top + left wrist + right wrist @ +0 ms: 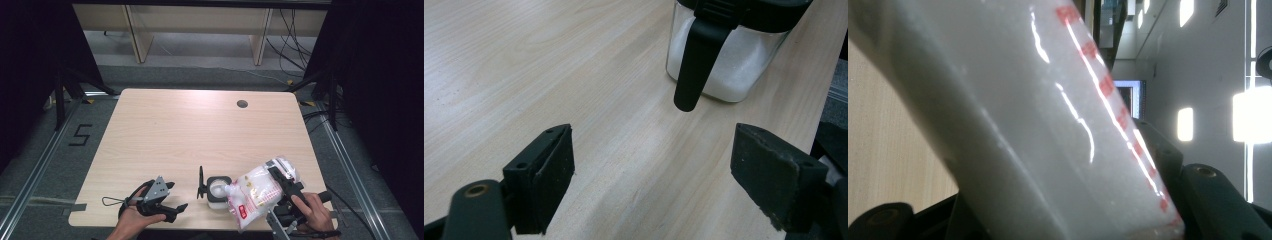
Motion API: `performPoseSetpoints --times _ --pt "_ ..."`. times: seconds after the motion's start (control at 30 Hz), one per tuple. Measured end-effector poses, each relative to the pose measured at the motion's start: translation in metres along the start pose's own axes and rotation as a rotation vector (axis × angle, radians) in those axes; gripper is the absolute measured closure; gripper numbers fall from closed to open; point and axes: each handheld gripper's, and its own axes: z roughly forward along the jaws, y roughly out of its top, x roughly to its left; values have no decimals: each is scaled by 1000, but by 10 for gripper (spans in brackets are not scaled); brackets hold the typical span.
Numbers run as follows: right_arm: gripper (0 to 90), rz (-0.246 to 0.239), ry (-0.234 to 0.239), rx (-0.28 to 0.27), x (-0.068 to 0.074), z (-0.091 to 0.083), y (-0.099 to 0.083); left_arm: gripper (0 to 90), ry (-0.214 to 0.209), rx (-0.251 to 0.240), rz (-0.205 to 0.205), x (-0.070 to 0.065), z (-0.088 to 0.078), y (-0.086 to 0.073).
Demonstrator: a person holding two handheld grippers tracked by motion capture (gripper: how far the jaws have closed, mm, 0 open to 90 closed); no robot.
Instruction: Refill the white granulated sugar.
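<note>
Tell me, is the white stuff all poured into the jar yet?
Not yet. Done: the jar is open and part filled. Now: the right gripper tips the bag over it. Left: emptying the still-bulging bag, shutting the lid. The left gripper waits open.

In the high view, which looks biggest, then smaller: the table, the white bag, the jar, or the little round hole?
1. The table, by far.
2. The white bag.
3. The jar, partly hidden by the bag's spout.
4. The little round hole.

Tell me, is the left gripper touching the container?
Apart. The left gripper view shows bare table between the open left gripper and the container.
</note>
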Motion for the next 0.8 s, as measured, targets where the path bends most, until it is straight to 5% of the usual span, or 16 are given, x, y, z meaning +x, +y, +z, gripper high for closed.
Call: performPoseSetpoints --times 0.23,0.3,0.33,0.37,0.67,0.8 --pt "504 27 16 12 3 0 -1 173 -2 -6 -8 -1 0 0" --pt "505 -2 12 13 1 0 0 173 2 -12 -18 -1 1 0" --pt "506 26 17 11 3 1 -1 173 3 -8 -15 -1 1 0" --pt "506 -4 13 12 1 0 -1 173 2 -2 -8 0 0 0" --pt "523 -12 18 20 5 2 0 173 -2 -19 -24 -2 1 0" --pt "545 -97 12 27 8 3 2 173 -2 -18 -22 -2 1 0"
